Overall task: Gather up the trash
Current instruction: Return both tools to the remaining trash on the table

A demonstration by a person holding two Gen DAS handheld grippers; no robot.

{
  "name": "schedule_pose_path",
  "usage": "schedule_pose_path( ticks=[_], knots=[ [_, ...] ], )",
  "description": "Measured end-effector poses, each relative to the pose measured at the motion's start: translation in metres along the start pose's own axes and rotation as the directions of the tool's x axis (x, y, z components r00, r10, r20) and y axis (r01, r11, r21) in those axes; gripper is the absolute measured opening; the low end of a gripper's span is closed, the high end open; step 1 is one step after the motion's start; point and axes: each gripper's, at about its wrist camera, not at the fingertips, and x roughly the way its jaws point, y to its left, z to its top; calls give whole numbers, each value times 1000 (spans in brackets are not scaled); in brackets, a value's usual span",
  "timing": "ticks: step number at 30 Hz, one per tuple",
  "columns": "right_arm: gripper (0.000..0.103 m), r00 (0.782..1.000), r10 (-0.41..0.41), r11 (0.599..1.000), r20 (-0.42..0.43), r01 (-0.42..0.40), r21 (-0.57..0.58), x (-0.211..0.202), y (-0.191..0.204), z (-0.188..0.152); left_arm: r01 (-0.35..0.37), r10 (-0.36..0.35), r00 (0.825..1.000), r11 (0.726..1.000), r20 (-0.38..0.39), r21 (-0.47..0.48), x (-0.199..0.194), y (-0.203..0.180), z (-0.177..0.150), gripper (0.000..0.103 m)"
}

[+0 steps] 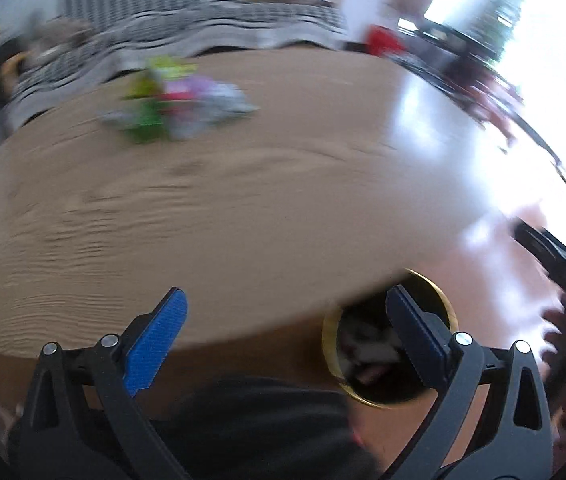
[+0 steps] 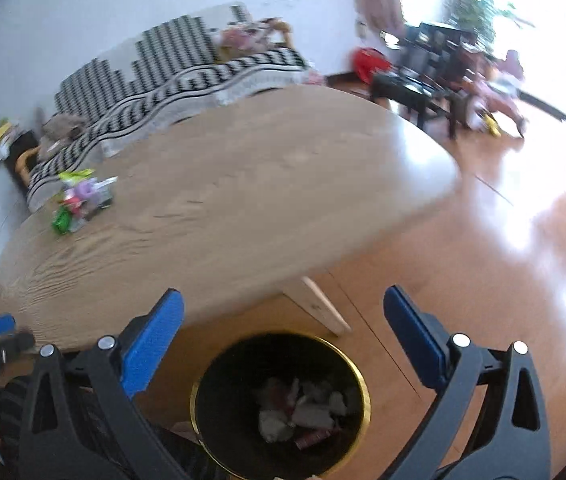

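From my left wrist view, my left gripper (image 1: 285,304) has its blue fingers (image 1: 155,342) spread wide, with nothing in between; the wooden table (image 1: 243,200) fills the middle; a blurry pile of wrappers (image 1: 175,106) sits on it at about eleven o'clock; the black bin (image 1: 387,396) with the gold rim peeks out at five o'clock, under the table edge, behind my right-side finger.

From my right wrist view, my right gripper (image 2: 283,304) is wide open too and holds nothing; the bin (image 2: 227,392) stands on the floor at six o'clock with crumpled trash (image 2: 299,412) inside; the wrappers (image 2: 81,200) lie on the table (image 2: 263,184) at ten o'clock, well apart from the bin.
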Motion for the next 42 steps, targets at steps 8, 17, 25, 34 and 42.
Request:
schedule_pose_path(
  ticks=[8, 17, 25, 34, 42],
  knots=[
    [97, 995, 95, 986, -42, -100, -135, 49, 92, 36, -143, 142, 990, 960, -23, -240, 17, 130, 43, 97],
    [97, 983, 172, 959, -69, -183, -218, 99, 179, 87, -178, 175, 984, 948, -37, -262, 54, 183, 110, 97],
    [97, 980, 176, 951, -89, -193, -242, 137, 207, 111, -165, 148, 984, 967, -97, -196, 113, 188, 144, 97],
    [97, 979, 180, 946, -97, -199, -255, 173, 230, 131, -127, 107, 989, 967, -103, -223, 154, 202, 174, 97],
    [97, 975, 194, 936, -111, -218, -275, 194, 258, 141, -139, 118, 988, 964, -105, -226, 173, 215, 189, 97]
  ],
)
